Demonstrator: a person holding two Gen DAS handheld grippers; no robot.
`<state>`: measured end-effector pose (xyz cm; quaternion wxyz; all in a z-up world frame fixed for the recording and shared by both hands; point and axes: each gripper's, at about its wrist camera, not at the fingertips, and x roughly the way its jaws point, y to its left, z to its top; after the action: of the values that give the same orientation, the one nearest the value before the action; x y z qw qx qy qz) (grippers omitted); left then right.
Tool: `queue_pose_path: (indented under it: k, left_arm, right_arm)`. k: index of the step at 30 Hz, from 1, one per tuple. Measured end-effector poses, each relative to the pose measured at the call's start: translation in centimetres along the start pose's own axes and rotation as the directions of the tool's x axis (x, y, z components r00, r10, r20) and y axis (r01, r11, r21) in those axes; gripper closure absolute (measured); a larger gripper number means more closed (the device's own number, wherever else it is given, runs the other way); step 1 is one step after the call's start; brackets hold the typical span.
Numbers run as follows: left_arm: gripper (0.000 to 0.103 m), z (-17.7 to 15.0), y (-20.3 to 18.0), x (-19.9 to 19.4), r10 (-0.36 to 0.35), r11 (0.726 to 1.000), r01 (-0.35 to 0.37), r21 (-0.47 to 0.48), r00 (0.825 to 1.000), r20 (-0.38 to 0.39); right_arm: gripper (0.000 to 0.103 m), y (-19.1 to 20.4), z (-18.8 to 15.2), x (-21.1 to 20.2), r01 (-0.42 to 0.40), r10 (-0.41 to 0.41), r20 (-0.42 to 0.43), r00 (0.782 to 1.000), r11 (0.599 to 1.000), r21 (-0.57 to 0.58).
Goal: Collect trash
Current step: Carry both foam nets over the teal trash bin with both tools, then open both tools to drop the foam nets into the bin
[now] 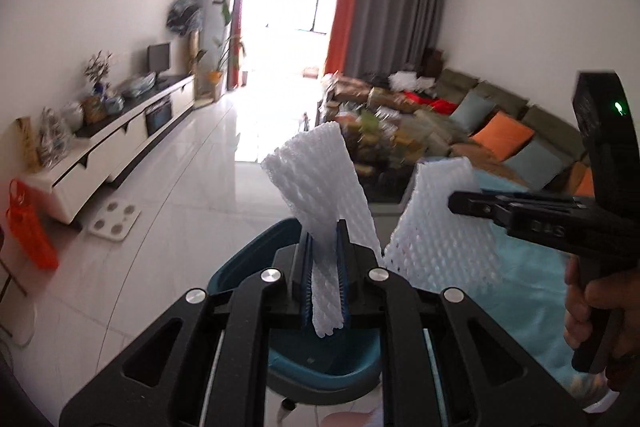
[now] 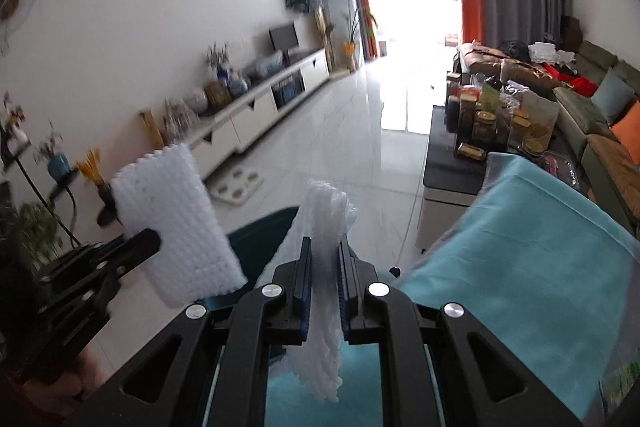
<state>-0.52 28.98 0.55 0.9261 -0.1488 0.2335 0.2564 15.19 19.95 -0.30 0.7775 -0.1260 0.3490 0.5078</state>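
White net-patterned foam sleeve (image 1: 320,179); teal bin (image 1: 248,267); turquoise cloth (image 2: 532,247); orange-and-grey curtains (image 1: 380,23).

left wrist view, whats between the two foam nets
Nothing solid: between the left foam net and the right foam net only the distant coffee table shows, in the left wrist view.

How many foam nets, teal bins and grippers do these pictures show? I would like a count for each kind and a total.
White foam nets: 2, one in the left gripper, one in the right gripper
Teal bin: 1
Grippers: 2
Total: 5
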Motion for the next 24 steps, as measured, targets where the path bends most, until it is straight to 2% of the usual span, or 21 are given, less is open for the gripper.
queue_pose_path:
  k: [4, 7, 8, 9, 11, 13, 14, 15, 16, 21, 23, 24]
  left_arm:
    - [0.091, -0.8, 2.0, 2.6, 0.027, 0.999, -0.029, -0.030, 0.997, -0.070]
    - [0.091, -2.4, 3.2, 4.4, 0.043, 0.998, -0.049, -0.042, 0.992, -0.122]
    - [0.091, -2.5, 3.6, 5.1, 0.028, 0.998, -0.036, -0.059, 0.990, -0.137]
    - [0.088, -3.0, 3.9, 5.6, 0.029, 0.997, -0.039, -0.069, 0.989, -0.143]
    - [0.088, -3.4, 3.7, 6.7, 0.052, 0.997, -0.062, -0.055, 0.985, -0.166]
    - [0.084, -3.6, 3.6, 7.7, 0.052, 0.997, -0.061, -0.044, 0.983, -0.177]
    - [0.083, -3.9, 3.2, 7.9, 0.059, 0.997, -0.066, -0.033, 0.982, -0.179]
    - [0.078, -3.8, 3.1, 8.3, 0.057, 0.998, -0.063, -0.025, 0.981, -0.184]
    - [0.069, -4.1, 3.0, 8.5, 0.062, 0.997, -0.068, -0.023, 0.981, -0.185]
    - [0.045, -4.2, 2.5, 8.5, 0.085, 0.995, -0.091, -0.031, 0.982, -0.167]
    - [0.034, -4.0, 2.4, 7.7, 0.093, 0.994, -0.099, -0.036, 0.986, -0.140]
    - [0.026, -4.1, 2.1, 7.0, 0.097, 0.994, -0.103, -0.039, 0.988, -0.123]
  right_arm:
    - [0.093, 1.1, 0.4, 4.7, 0.004, -0.003, -0.098, 0.995, 1.000, 0.010]
    - [0.093, 1.7, 0.2, 7.0, 0.014, -0.015, -0.160, 0.987, 1.000, -0.009]
    - [0.093, 2.1, 0.1, 7.7, 0.027, -0.029, -0.176, 0.984, 1.000, -0.015]
    - [0.093, 2.5, 0.2, 8.2, 0.037, -0.041, -0.185, 0.982, 0.999, -0.027]
    - [0.092, 2.7, 0.2, 9.4, 0.025, -0.028, -0.226, 0.974, 1.000, -0.015]
    - [0.086, 3.2, 0.4, 10.1, 0.044, -0.050, -0.236, 0.970, 0.999, -0.033]
    - [0.084, 3.4, 0.4, 10.5, 0.030, -0.035, -0.253, 0.967, 0.999, -0.025]
    - [0.074, 3.4, 0.4, 10.8, 0.033, -0.038, -0.254, 0.966, 0.999, -0.023]
    - [0.072, 3.4, 0.4, 10.9, 0.044, -0.050, -0.250, 0.967, 0.999, -0.029]
    - [0.069, 2.4, 0.3, 10.1, 0.033, -0.031, -0.217, 0.976, 0.999, 0.005]
    - [0.062, 1.6, 0.5, 8.7, 0.035, -0.028, -0.175, 0.984, 0.999, 0.033]
    - [0.052, 1.1, 0.6, 8.4, 0.035, -0.028, -0.159, 0.987, 0.999, 0.040]
